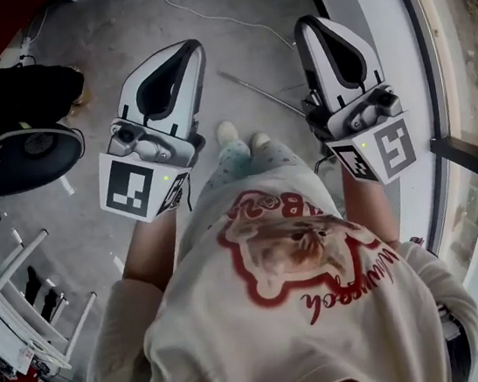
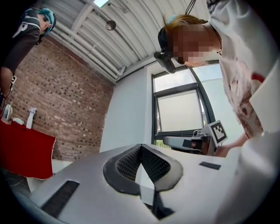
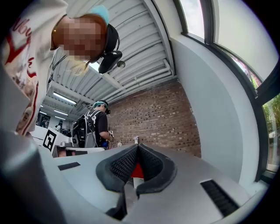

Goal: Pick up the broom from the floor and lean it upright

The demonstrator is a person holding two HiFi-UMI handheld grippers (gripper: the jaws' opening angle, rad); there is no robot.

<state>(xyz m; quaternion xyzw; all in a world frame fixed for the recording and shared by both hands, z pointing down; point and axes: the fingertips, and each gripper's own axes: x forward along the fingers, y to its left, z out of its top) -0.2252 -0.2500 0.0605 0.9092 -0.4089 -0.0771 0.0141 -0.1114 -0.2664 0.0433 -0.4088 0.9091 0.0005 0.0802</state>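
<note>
Both the left gripper [image 1: 191, 49] and right gripper [image 1: 307, 22] are closed on nothing above the broom [image 1: 261, 94] (a thin handle on the floor [image 1: 145, 22] between them), likely light, stiff, best pinched mid-handle.

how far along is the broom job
Nothing looks done. In hand, nothing: the left claw and right claw are both shut and empty. A thin pole, possibly the broom's handle, lies untouched on the floor. Left: grasp it, lift it, lean it upright.
</note>
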